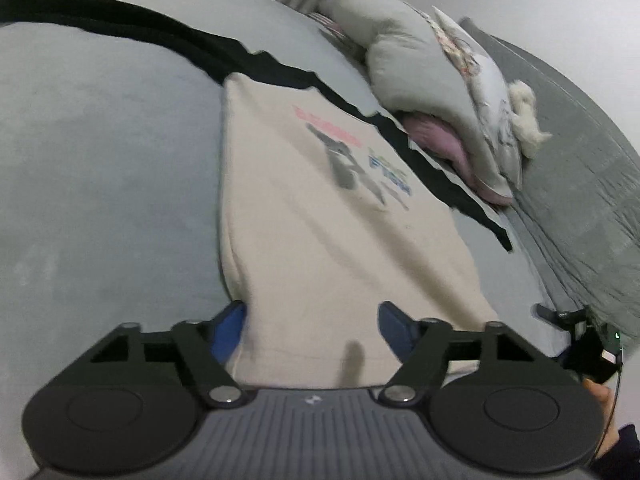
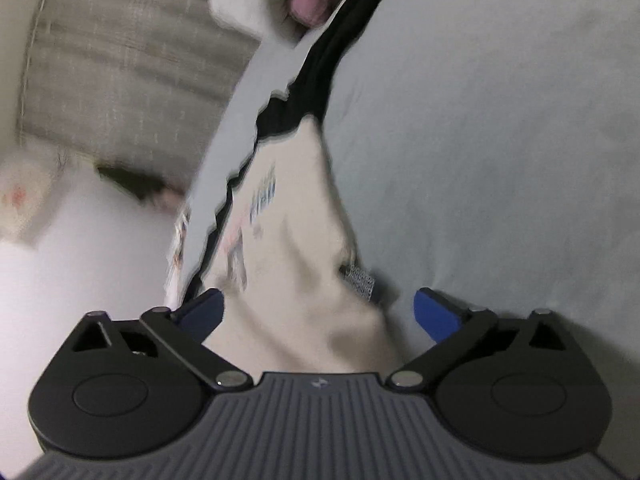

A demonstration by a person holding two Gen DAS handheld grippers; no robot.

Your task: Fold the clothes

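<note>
Both your grippers are spread wide over the near hem of the cream T-shirt, left gripper and right gripper, gripping nothing. It lies on the grey bed (black garment beneath); closing carelessly could catch that too.

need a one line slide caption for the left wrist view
Open left claw poised over the near edge of a cream printed shirt lying on a grey bed, pillows behind.
</note>
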